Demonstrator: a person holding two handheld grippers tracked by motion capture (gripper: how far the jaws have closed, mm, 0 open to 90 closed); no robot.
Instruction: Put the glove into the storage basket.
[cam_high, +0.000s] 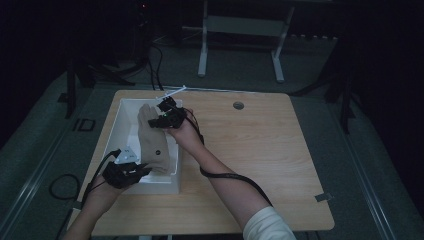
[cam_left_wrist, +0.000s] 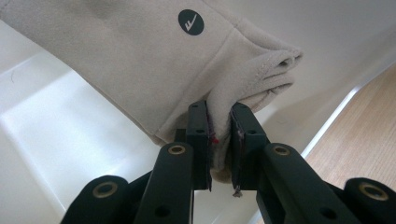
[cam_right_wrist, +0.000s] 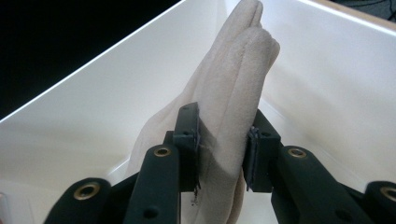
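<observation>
A beige fleece glove (cam_high: 152, 137) with a dark round logo (cam_left_wrist: 191, 22) stretches over a white rectangular bin (cam_high: 116, 131) on the wooden table. My left gripper (cam_high: 144, 170) is shut on the glove's cuff edge (cam_left_wrist: 219, 135) at the near end of the bin. My right gripper (cam_high: 159, 114) is shut on the glove's finger end (cam_right_wrist: 224, 140) at the bin's far side. In the right gripper view the glove fingers (cam_right_wrist: 247, 42) point up against the bin's white wall (cam_right_wrist: 327, 70).
The bin sits at the left part of the wooden table (cam_high: 260, 150), which has a round grommet (cam_high: 238, 105) near its far edge. A white stick-like item (cam_high: 172, 92) lies behind the bin. Black cables (cam_high: 230, 176) trail from both grippers.
</observation>
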